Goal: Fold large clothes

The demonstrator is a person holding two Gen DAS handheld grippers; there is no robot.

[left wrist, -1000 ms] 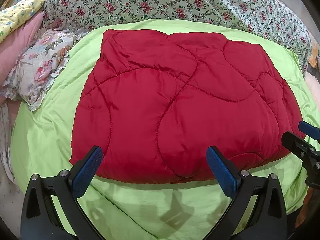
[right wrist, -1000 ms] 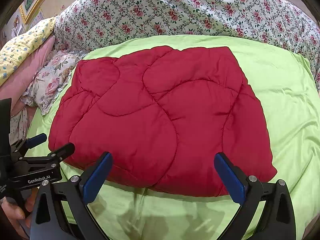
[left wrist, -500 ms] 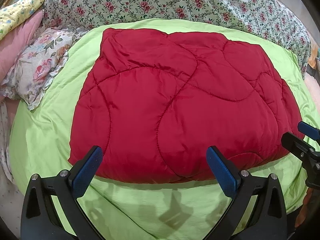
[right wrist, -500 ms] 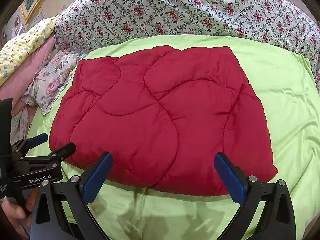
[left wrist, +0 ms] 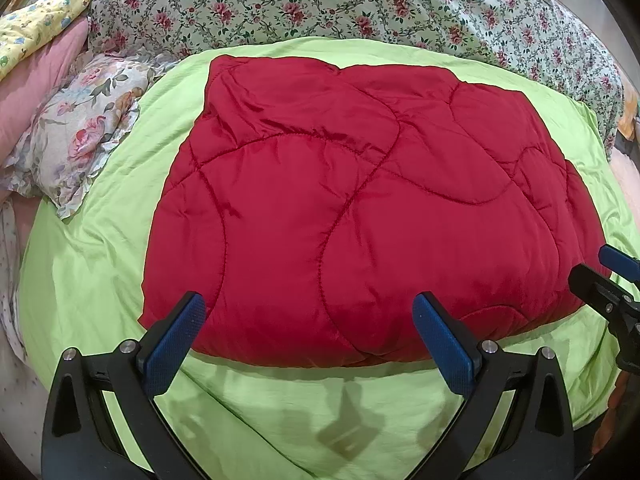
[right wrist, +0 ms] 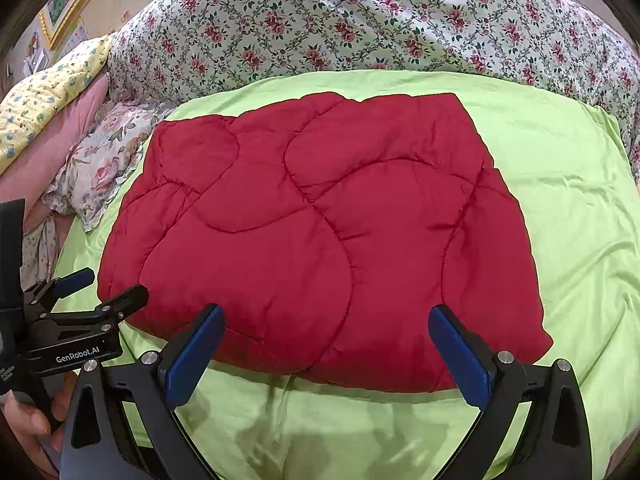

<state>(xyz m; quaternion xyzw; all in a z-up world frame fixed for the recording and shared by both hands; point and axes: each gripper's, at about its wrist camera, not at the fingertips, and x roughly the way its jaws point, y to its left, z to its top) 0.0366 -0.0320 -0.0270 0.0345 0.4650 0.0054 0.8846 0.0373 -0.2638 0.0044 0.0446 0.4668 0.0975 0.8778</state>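
Note:
A red quilted garment [left wrist: 360, 216] lies folded into a thick rough rectangle on the lime-green bedsheet [left wrist: 92, 280]; it also shows in the right wrist view [right wrist: 320, 240]. My left gripper [left wrist: 308, 316] is open and empty, held just above the garment's near edge. My right gripper [right wrist: 326, 324] is open and empty, also above the near edge, further right. Each gripper shows at the edge of the other's view: the right one [left wrist: 604, 276] by the garment's near right corner, the left one [right wrist: 104, 288] by the near left corner.
A floral duvet [left wrist: 320, 4] is bunched along the far side of the bed. A floral pillow [left wrist: 84, 128] and a pink pillow [left wrist: 36, 80] lie at the left. Bare green sheet [right wrist: 580, 220] lies to the right of the garment and in front of it.
Almost nothing. Both grippers hold nearly still above the garment's near edge and stay open; the garment has not moved.

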